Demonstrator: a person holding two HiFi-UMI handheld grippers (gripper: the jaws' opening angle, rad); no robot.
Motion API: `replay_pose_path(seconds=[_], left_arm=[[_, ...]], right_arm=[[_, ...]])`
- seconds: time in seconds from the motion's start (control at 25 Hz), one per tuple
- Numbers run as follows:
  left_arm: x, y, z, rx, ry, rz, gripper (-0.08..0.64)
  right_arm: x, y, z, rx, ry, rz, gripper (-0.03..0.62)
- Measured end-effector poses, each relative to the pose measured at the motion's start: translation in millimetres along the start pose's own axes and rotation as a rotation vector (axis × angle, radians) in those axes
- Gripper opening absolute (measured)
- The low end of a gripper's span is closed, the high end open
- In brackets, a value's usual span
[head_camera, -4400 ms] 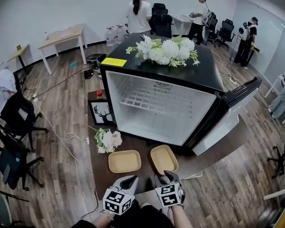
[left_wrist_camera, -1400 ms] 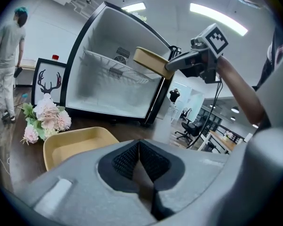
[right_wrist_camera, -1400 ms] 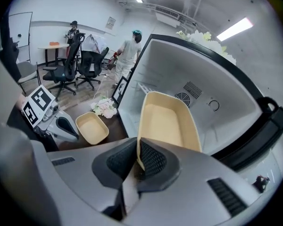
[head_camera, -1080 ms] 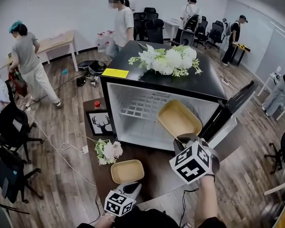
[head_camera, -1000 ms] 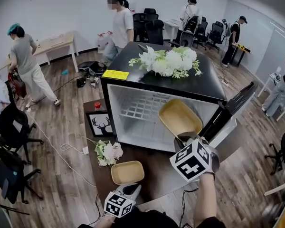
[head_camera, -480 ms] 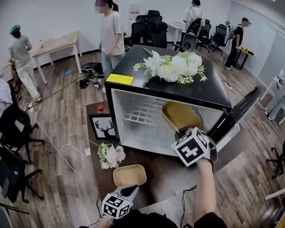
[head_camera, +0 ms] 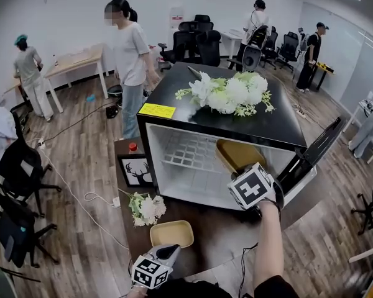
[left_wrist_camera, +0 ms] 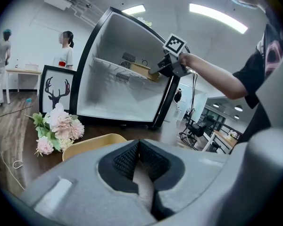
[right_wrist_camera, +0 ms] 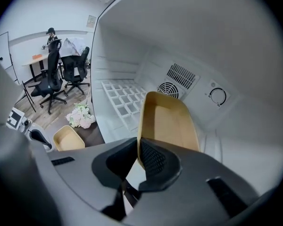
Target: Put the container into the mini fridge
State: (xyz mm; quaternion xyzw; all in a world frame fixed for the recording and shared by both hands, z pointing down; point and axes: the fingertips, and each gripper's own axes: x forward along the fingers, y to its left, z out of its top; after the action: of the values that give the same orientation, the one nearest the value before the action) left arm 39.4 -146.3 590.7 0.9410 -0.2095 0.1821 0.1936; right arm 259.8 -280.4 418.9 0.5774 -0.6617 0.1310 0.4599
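Observation:
The mini fridge [head_camera: 174, 166] stands open, its door [head_camera: 315, 151] swung out to the right. My right gripper [head_camera: 244, 170] is shut on the rim of a tan container [head_camera: 236, 154] and holds it tilted inside the fridge, above the white wire shelf [right_wrist_camera: 120, 100]. In the right gripper view the container [right_wrist_camera: 172, 121] stands on edge between the pads, in front of the back wall's vent [right_wrist_camera: 179, 76]. A second tan container [head_camera: 171, 233] lies on the dark table. Just behind it, my left gripper [head_camera: 163, 253] is shut with nothing in it; in its own view that container [left_wrist_camera: 87, 144] lies right ahead.
White flowers [head_camera: 227, 95] lie on the fridge's black top. A deer picture [head_camera: 132, 169], a red-capped bottle [head_camera: 132, 146] and a pink bouquet [head_camera: 146, 208] are left of the fridge. A person [head_camera: 129, 61] stands close by at the fridge's far left corner. Office chairs [head_camera: 15, 166] are at the left.
My right gripper has carried the tan container forward and down, from in front of the opening into the fridge. The person at the back has walked closer. My left gripper stays by the other container.

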Motion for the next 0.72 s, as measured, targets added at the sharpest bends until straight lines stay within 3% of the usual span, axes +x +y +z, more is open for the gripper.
replay_pose_path(seconds=[0.4,0.56,0.72], left_arm=[[-1.3,5.2,-0.1,-0.047,-0.011,-0.01,0.008],[-1.7,4.6,-0.4,-0.045,-0.012,-0.016,0.008],[-2.2,3.6,1.3,-0.042,-0.019,-0.013,0.008]], right_arm=[[3.8,-14.6,8.2,-0.014,-0.043,-0.071,0.06],[-6.5,-16.4,17.7,-0.021,-0.128,-0.108,0.16],[-28.4,-12.7,29.3,0.021,-0.243,-0.103,0.163]])
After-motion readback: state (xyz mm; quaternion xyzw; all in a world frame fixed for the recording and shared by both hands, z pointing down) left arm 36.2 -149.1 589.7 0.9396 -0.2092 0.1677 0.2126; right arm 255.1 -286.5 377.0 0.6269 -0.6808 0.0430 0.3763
